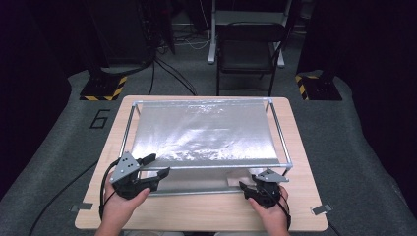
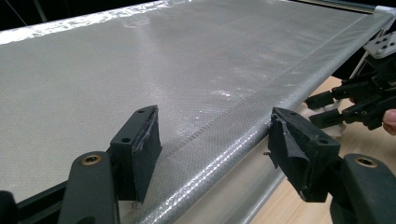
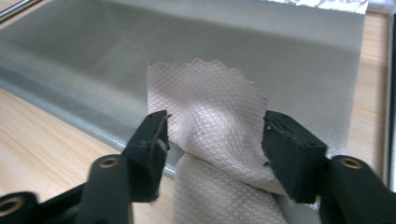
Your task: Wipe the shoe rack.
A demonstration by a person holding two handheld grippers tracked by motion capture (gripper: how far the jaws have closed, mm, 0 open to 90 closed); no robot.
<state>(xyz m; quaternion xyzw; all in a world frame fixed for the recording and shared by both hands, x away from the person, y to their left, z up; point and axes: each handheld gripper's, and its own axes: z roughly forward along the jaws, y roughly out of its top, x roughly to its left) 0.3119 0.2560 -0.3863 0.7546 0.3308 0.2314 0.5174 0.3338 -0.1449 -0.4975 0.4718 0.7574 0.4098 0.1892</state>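
A shiny silver mesh sheet (image 1: pixel 201 130) is stretched on a thin metal frame (image 1: pixel 281 133) over the wooden table (image 1: pixel 196 211). My left gripper (image 1: pixel 158 165) is open at the sheet's near left edge. In the left gripper view its jaws (image 2: pixel 215 144) straddle the hemmed edge of the sheet (image 2: pixel 140 70) without touching it. My right gripper (image 1: pixel 247 181) is open at the near right, below the sheet's front edge. A white quilted paper towel (image 3: pixel 210 107) lies draped over the lower sheet (image 3: pixel 233 42) between the jaws of the right gripper (image 3: pixel 212 140).
A black folding chair (image 1: pixel 248 49) stands beyond the table's far edge. Stand bases with yellow-black stripes (image 1: pixel 103 88) (image 1: pixel 317 86) sit on the floor at both far corners. Bare table strips run along the left, right and near sides of the frame.
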